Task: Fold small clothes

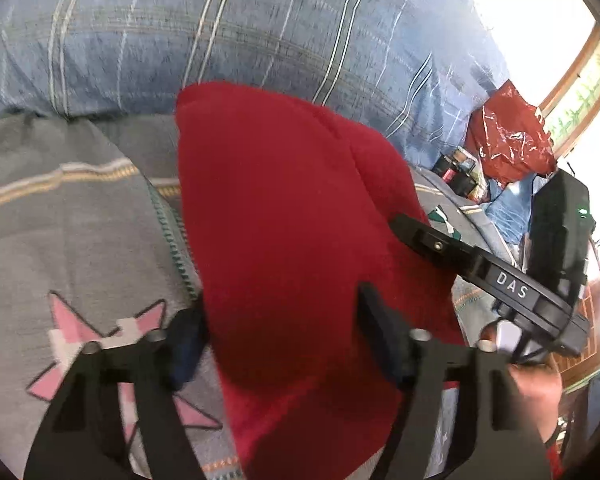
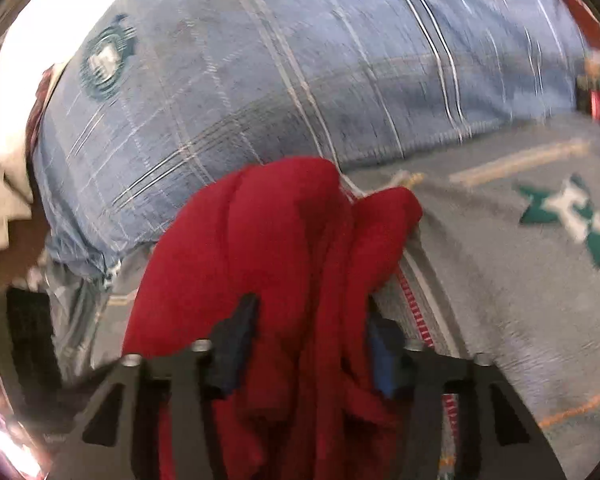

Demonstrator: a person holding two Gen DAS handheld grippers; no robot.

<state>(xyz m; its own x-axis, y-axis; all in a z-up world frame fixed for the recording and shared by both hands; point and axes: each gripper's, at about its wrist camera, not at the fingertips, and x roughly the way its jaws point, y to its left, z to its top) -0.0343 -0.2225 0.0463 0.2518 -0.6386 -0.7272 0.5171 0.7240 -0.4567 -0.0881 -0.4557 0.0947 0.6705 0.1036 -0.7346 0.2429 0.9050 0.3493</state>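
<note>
Red garment [image 1: 284,216] lies between the spread fingers of both the left hand-held gripper [image 1: 284,344] and the right hand-held gripper [image 2: 312,344].

Both wrist cams close, facing fwd; share red cloth [image 1: 292,216] [image 2: 268,240], blue pillow [image 1: 220,32] [image 2: 300,60].

A grey bedsheet [image 1: 80,232] with pink and green star prints is spread below a blue checked pillow [image 1: 236,28]. A red plastic bag [image 1: 508,140] is seen beside a wood-framed window [image 1: 580,92], through which bright daylight is admitted.
</note>
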